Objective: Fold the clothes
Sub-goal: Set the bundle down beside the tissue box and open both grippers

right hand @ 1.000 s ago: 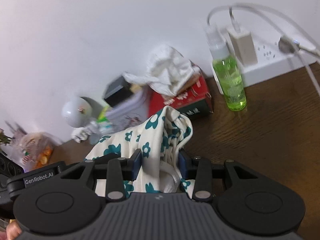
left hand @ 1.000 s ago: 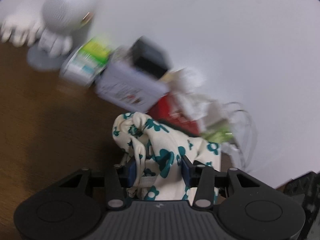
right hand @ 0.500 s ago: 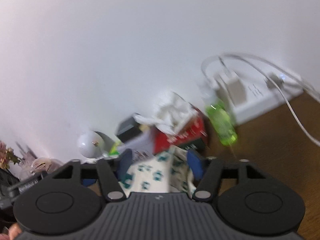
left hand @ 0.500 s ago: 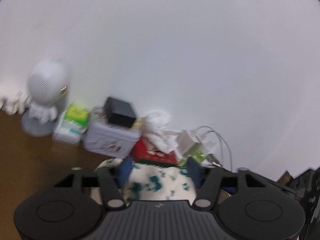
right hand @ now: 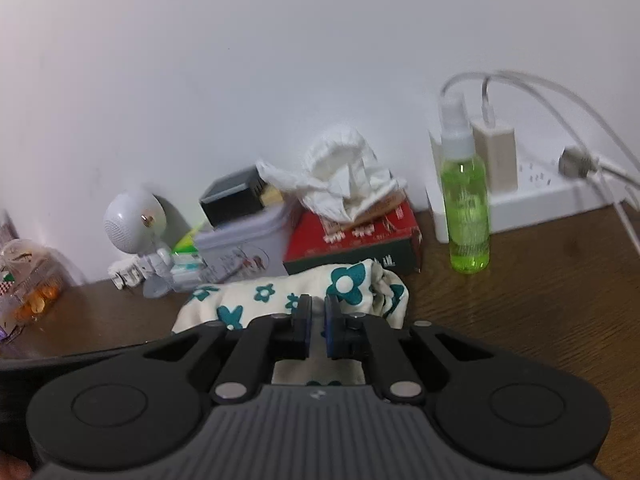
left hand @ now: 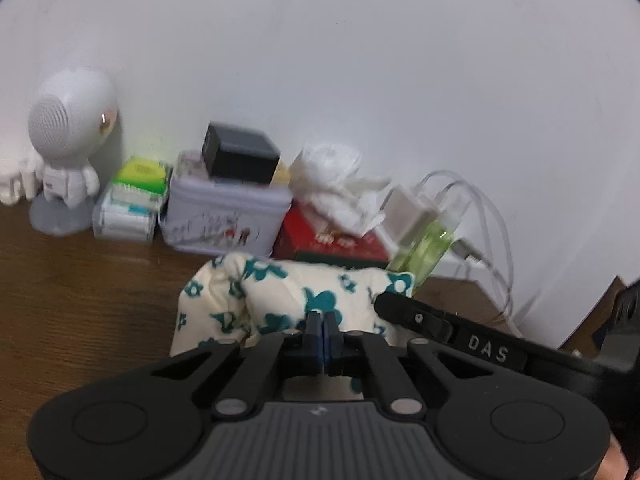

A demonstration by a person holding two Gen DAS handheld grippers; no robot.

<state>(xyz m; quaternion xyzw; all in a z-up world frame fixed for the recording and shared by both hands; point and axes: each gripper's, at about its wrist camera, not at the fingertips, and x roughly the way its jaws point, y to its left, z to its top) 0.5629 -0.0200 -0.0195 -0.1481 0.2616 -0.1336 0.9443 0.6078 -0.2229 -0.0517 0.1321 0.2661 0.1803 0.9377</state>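
While the floral garment (right hand: 320, 292) lies bunched on the wooden table (right hand: 520, 320) near the tissue box (right hand: 352, 244), the left gripper (left hand: 322, 322) is pinched together, the right gripper (right hand: 316, 312) nearly so, with folding apparently unfinished.

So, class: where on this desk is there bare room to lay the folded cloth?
Bare wood lies left of the floral cloth, before the robot figure, and right of it, before the green bottle. The wall edge is crowded: tin, tissue box, power strip.
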